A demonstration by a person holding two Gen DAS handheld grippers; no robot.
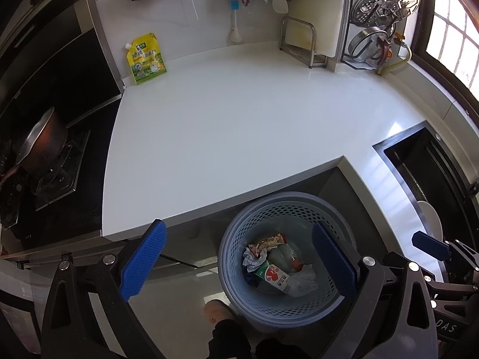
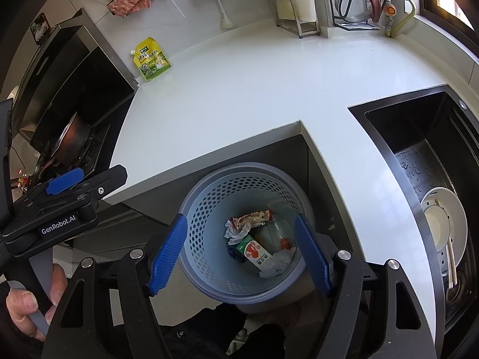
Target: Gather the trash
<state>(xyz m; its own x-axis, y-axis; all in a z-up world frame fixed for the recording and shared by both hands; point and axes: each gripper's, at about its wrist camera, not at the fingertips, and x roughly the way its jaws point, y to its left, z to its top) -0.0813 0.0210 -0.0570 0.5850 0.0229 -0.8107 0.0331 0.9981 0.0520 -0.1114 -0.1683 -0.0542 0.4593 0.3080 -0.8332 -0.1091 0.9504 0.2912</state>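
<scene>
A blue perforated waste basket (image 1: 248, 227) (image 2: 209, 209) stands on the floor below the counter's notch. Inside lie a snack wrapper (image 1: 268, 240) (image 2: 253, 217), crumpled tissue (image 1: 253, 258) (image 2: 235, 232), a red-and-green carton (image 1: 272, 275) (image 2: 254, 251), a clear bottle (image 1: 287, 255) and a plastic bag (image 2: 277, 261). My left gripper (image 1: 239, 251) hangs open above the basket with nothing between its blue pads (image 1: 143, 257). My right gripper (image 2: 241, 251) is open over the basket too, empty. A yellow pouch (image 1: 146, 58) (image 2: 152, 59) leans at the counter's back left.
The white counter (image 1: 239, 119) (image 2: 269, 89) wraps around the basket. A stove with a pot (image 1: 42, 143) lies left, a black sink (image 2: 419, 149) with white bowls (image 2: 443, 227) right. A dish rack (image 1: 374, 30) and hanging cloths line the back wall. A person's hand (image 2: 27, 302) grips the left tool.
</scene>
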